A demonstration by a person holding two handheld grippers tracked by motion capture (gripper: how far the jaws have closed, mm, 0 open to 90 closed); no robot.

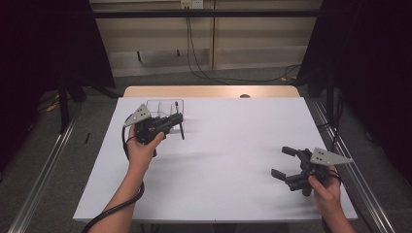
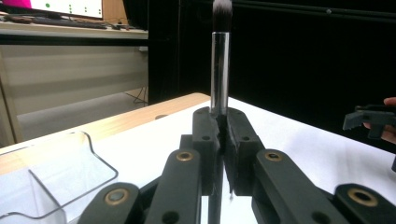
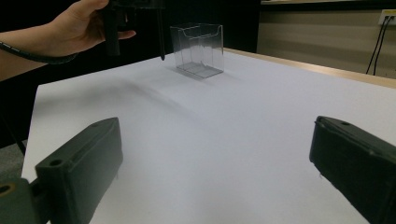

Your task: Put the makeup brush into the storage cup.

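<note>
The right gripper (image 1: 284, 162) rests low at about four o'clock on the white table (image 1: 228, 160), nearest the camera in the high view, its two black jaws spread wide with nothing between them. Across the sheet, at about ten o'clock, the left gripper (image 1: 177, 118) is held up in the person's left hand (image 1: 142, 150), its jaws clamped tight on the handle of a makeup brush (image 2: 220, 70). In the left gripper view the brush runs straight out beyond the jaw tips, chrome ferrule first and dark bristles at the far end, so its long axis lies crosswise to the closing jaws. In the high view the brush appears as a thin dark rod hanging from the jaw tips towards six o'clock, apparently clear of the table. The clear plastic holder (image 1: 165, 108) stands upright just past the left gripper, towards twelve o'clock, near the table's far-left corner and open at the top. The left hand is plainly the nearer one; the right sits well apart from the holder. By the look of it, the brush must be carried over the holder's open top and lowered in lengthwise.
</note>
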